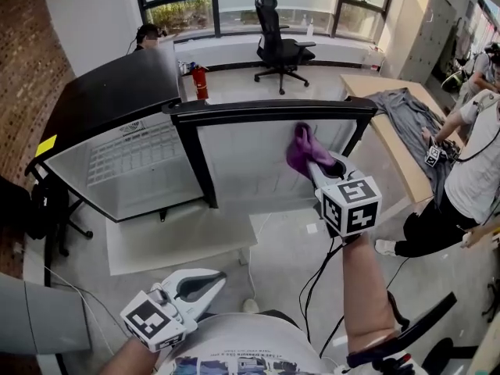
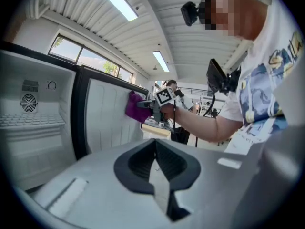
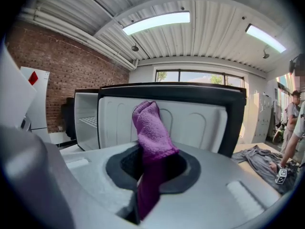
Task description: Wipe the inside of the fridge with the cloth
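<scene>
two claws: right claw point(image 1: 314, 163) pinches purple cloth point(image 1: 300, 150) at fridge door point(image 1: 258, 170) top edge; left claw point(image 1: 209, 280) closed, empty, clear

right tongs point(image 1: 314, 162): holding purple cloth point(image 1: 300, 150) against fridge door point(image 1: 250, 174) | left tongs point(image 1: 209, 280): low

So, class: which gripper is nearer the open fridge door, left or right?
Right. The right gripper holds the cloth up at the door, on its inner side. The left gripper is low and well back from it, jaws shut on nothing.
</scene>
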